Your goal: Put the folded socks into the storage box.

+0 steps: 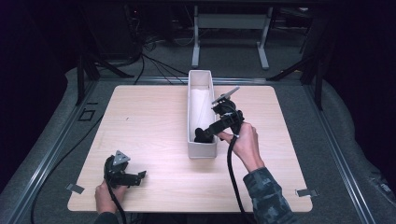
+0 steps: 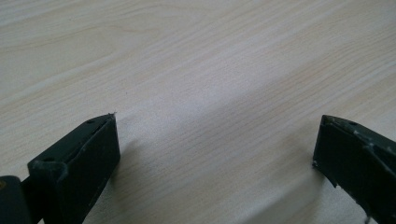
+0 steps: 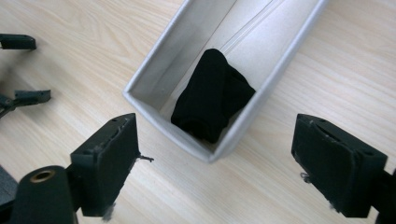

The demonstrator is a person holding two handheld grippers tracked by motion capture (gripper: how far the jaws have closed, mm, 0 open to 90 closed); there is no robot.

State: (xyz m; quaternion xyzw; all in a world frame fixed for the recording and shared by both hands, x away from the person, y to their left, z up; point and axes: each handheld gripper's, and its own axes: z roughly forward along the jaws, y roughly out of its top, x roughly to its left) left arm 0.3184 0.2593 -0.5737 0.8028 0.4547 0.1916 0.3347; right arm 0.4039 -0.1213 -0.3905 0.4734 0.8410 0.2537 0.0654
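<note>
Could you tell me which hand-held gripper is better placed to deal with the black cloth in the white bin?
Probably the right hand-held gripper: it hangs open over the white bin holding the black cloth. The left hand-held gripper is open over bare table.

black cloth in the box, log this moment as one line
black cloth: lying at near end of white box | right tongs: open above it, empty | left tongs: open over bare table

I'm seeing the cloth (image 3: pixel 212 95) lying in the near end of the bin (image 1: pixel 201 151), which is sitting mid-table (image 1: pixel 154 126); my left gripper (image 1: pixel 140 176) is resting near the front-left corner.
</note>
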